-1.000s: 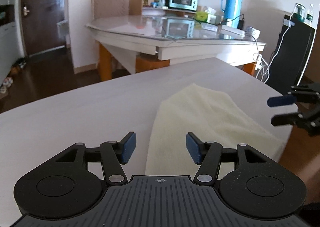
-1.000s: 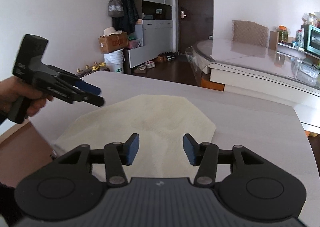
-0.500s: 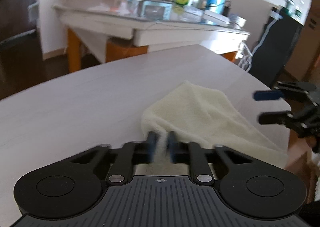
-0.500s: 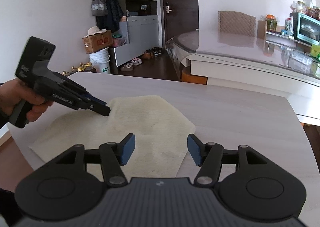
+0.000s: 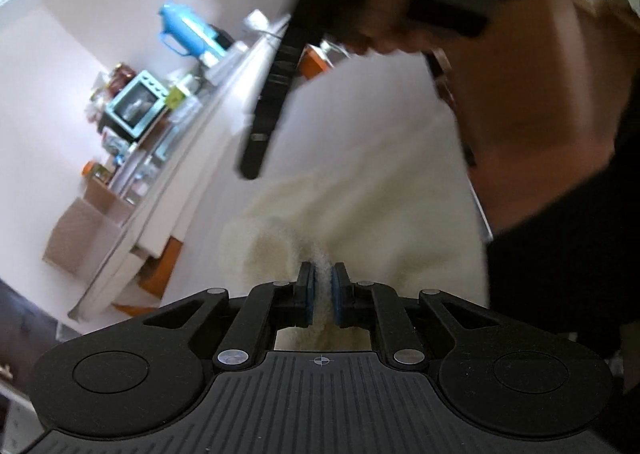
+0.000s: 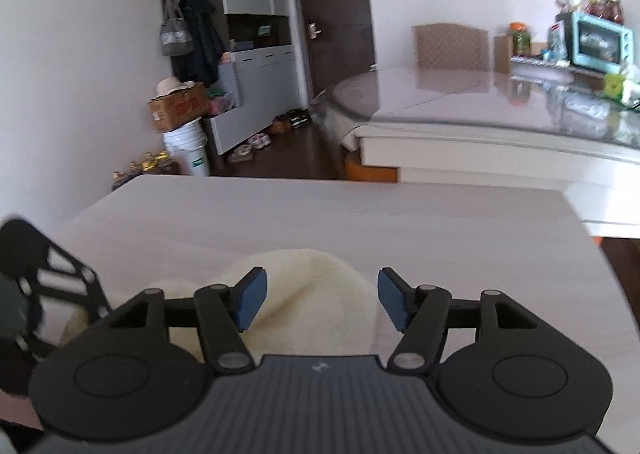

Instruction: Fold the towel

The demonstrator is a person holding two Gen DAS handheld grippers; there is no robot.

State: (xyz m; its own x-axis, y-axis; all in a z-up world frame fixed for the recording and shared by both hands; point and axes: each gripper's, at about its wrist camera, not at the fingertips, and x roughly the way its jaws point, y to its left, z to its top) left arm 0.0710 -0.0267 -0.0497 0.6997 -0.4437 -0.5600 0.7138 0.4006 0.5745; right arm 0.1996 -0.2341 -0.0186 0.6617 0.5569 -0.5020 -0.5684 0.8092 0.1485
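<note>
A cream towel [image 5: 360,209] lies bunched on the pale wooden table [image 5: 360,101]. My left gripper [image 5: 322,292] is shut on a pinched edge of it, and its view is rolled steeply sideways and blurred. In the right wrist view the towel [image 6: 308,294] humps up in a fold right in front of my right gripper [image 6: 320,300], which is open with the cloth lying between and below its blue pads [image 6: 252,300]. The left gripper's black frame [image 6: 60,282] shows at the left edge of that view. The right gripper's dark body [image 5: 272,93] crosses the top of the left view.
A person's arm and dark sleeve [image 5: 560,133] fill the right side of the left view. Beyond the table [image 6: 360,213] stands a glass-topped table [image 6: 500,105] with a teal oven [image 6: 600,41]. Cabinets, a bucket and a box [image 6: 180,109] line the far wall.
The left gripper has kept its grip on the towel edge, lifted and rolled over toward the right gripper, folding the cloth up. The right gripper has moved closer over the raised fold, still open.
</note>
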